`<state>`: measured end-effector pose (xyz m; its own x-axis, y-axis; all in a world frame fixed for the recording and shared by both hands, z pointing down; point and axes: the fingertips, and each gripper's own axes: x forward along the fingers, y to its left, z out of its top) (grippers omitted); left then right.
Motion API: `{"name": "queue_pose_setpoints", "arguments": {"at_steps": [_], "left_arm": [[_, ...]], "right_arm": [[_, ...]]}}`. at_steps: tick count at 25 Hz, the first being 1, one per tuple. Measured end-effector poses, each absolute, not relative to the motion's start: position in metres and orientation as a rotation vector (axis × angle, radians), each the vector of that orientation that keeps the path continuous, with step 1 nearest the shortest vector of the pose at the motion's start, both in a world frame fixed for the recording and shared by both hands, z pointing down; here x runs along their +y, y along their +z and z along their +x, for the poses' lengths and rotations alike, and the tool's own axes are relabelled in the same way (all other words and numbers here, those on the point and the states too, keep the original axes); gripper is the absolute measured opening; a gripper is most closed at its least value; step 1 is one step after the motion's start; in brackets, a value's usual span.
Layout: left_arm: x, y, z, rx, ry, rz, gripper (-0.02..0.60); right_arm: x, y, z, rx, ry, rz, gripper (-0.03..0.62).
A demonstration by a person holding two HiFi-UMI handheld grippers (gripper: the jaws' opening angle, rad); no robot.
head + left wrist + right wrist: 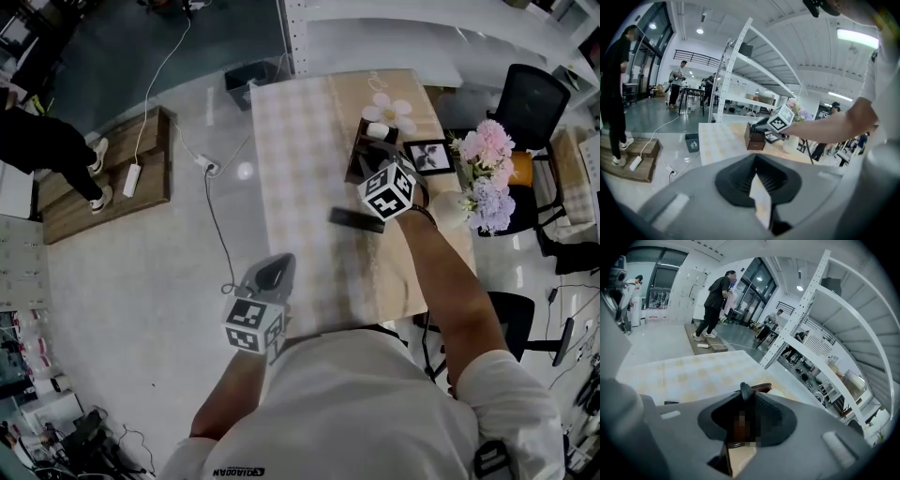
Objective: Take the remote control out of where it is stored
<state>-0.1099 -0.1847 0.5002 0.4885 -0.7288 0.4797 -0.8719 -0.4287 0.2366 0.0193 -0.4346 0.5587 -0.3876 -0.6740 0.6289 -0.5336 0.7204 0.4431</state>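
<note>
Two grippers at the checked table (291, 169) — only the right one has hold of anything.
Right gripper (746, 401): its jaws stand part-way closed, pinching the slim black remote control (356, 219), which shows clear of the brown box (367, 155), over the cloth just beside it. Left gripper (760, 185), well apart at the table's near edge, has its jaws a narrow slit apart with nothing between them — only cloth shows through.

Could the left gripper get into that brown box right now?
Probably not: the left gripper hangs at the near-left edge of the table, well short of the brown box, and the right gripper is at its opening.
</note>
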Motion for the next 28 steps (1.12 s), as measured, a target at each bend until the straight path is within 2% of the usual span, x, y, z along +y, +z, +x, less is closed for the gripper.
{"name": "queue_pose_setpoints", "arguments": {"at_steps": [15,28], "left_arm": [[-0.180,0.493,-0.101,-1.289,0.392,2.337,0.003],[-0.172,0.485,-0.100,-1.263,0.387,2.376,0.003]], "right_arm": [[-0.407,0.472,0.024,-2.272,-0.181,1.055,0.087],[-0.339,0.465,0.060,-2.493,0.416,1.228,0.087]]}}
